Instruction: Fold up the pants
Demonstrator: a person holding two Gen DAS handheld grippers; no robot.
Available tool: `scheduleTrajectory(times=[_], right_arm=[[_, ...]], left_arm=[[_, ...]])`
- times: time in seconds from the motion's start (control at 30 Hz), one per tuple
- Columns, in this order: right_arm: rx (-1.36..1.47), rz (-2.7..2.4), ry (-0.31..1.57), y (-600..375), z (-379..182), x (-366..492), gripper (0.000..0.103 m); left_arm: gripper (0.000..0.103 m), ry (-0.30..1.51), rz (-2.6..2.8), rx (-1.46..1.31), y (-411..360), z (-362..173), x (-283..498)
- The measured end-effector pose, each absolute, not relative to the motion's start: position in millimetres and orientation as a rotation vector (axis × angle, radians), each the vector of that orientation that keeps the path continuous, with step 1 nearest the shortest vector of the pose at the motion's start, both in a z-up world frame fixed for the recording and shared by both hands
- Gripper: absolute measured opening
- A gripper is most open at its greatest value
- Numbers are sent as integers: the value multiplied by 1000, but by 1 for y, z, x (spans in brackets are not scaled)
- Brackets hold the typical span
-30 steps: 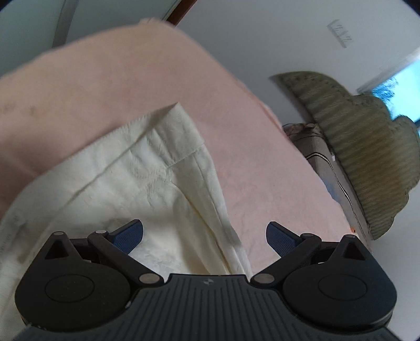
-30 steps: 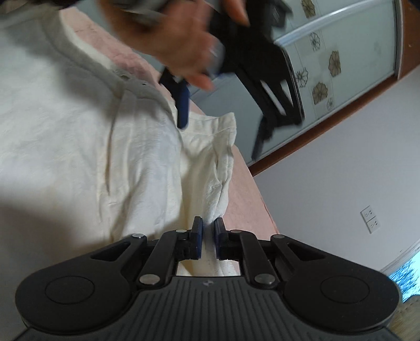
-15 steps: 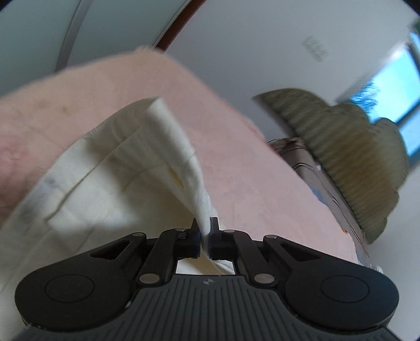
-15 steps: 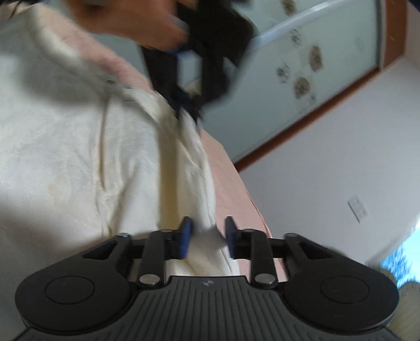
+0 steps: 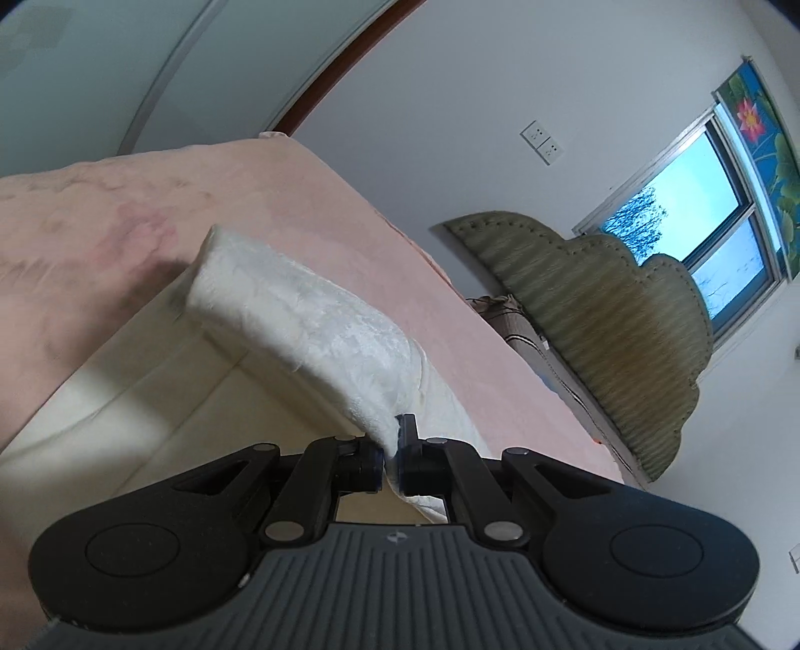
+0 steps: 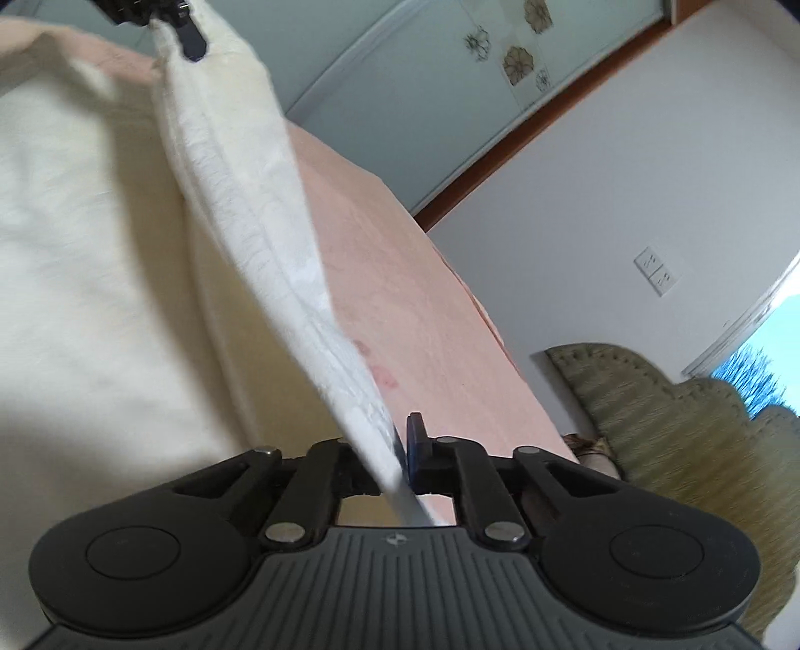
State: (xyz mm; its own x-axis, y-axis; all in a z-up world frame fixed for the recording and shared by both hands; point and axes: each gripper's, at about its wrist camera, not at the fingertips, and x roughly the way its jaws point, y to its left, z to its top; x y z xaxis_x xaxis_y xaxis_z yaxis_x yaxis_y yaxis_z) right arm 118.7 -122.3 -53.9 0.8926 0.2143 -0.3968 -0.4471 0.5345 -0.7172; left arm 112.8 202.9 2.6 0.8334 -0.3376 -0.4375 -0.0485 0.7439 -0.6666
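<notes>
The left claw is clamped on an edge of the cream pants, lifting it off the pink bed. The right claw, its jaws having just closed, pinches the same raised edge further along.

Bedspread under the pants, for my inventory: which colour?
Pale pink bedspread, clearest in the left wrist view.

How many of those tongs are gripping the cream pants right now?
2. The right tongs pinch the near end of the lifted pants edge; the left tongs pinch its far end, top left.
</notes>
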Motion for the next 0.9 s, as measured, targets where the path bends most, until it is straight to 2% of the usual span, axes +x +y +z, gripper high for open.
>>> scheduleTrajectory(times=[0.33, 0.47, 0.7, 0.8, 0.83, 0.9], right_arm=[[-961, 439, 299, -103, -77, 25, 6], [-942, 457, 320, -100, -83, 11, 6], [-892, 491, 316, -94, -80, -5, 6], [-881, 495, 341, -88, -90, -7, 6], [-888, 486, 345, -86, -94, -12, 6], [-873, 469, 344, -86, -95, -11, 6]], left_arm=[[6, 658, -109, -569, 216, -18, 49], [6, 703, -78, -524, 214, -29, 38], [9, 642, 0, -445, 215, -26, 28], [10, 673, 42, -428, 209, -34, 34], [11, 672, 47, -420, 207, -33, 34], [21, 676, 69, -376, 202, -28, 33]])
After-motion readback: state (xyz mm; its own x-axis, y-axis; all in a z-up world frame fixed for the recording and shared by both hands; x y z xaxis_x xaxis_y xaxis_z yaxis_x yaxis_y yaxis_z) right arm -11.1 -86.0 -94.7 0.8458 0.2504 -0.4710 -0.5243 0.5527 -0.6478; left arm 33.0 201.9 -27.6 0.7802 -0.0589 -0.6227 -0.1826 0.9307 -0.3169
